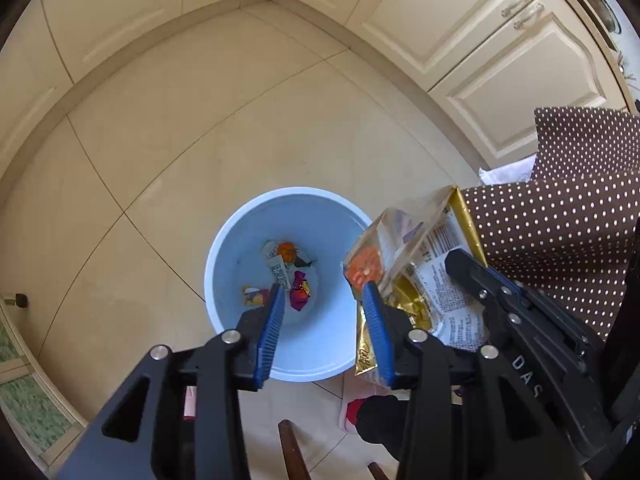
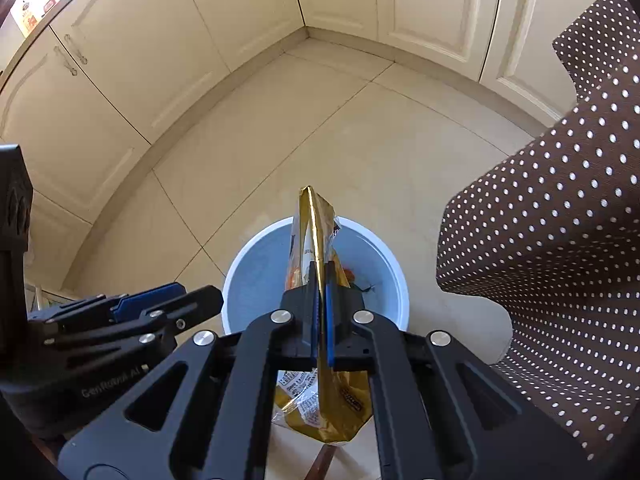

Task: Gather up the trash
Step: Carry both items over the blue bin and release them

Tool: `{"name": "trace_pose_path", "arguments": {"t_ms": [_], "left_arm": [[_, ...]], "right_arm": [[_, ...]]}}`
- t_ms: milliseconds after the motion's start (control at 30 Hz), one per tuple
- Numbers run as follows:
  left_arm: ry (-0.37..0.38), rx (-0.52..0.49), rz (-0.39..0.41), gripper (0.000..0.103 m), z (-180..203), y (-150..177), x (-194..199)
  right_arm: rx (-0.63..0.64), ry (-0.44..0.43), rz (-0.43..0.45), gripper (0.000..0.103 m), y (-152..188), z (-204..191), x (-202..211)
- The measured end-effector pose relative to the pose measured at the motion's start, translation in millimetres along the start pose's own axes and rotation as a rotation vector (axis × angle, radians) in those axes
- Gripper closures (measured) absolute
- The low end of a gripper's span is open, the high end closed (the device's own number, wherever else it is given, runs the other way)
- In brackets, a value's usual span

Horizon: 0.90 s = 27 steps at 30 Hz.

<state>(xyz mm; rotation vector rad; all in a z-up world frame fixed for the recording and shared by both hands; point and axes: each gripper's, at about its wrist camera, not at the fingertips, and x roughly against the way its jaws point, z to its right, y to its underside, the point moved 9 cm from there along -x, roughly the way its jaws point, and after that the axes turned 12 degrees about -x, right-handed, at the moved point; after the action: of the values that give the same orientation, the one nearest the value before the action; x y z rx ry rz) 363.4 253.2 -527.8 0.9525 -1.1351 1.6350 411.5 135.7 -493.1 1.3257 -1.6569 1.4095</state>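
Observation:
A light blue bin (image 1: 240,248) stands on the tiled floor with a few candy wrappers (image 1: 298,290) lying at its bottom. My left gripper (image 1: 323,294) hangs open over the bin, blue pads apart, nothing between them. Just right of the bin, a gold snack bag (image 1: 432,248) is held up by my right gripper (image 1: 460,260). In the right wrist view the right gripper (image 2: 319,270) is shut on the gold snack bag (image 2: 314,224), which stands edge-on above the bin (image 2: 260,276). The left gripper (image 2: 168,294) shows at lower left.
Cream cabinets (image 1: 460,32) line the floor's far sides and meet in a corner. A brown polka-dot cloth (image 2: 560,220) hangs at the right, close to the bin. A dark wooden piece (image 1: 290,448) and a red-and-white item (image 1: 352,412) lie below the left gripper.

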Motion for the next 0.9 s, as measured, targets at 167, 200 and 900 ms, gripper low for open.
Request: {"name": "trace_pose_path", "arguments": {"t_ms": [167, 200, 900], "left_arm": [[0.007, 0.019, 0.020, 0.062, -4, -2, 7], [0.008, 0.020, 0.025, 0.062, -4, -2, 9], [-0.036, -0.143, 0.318, 0.049, 91, -10, 180]], "right_arm": [[0.003, -0.011, 0.013, 0.099, -1, -7, -3], [0.003, -0.014, 0.019, 0.099, -2, -9, -1], [0.049, -0.011, 0.353, 0.062, -30, 4, 199]]}}
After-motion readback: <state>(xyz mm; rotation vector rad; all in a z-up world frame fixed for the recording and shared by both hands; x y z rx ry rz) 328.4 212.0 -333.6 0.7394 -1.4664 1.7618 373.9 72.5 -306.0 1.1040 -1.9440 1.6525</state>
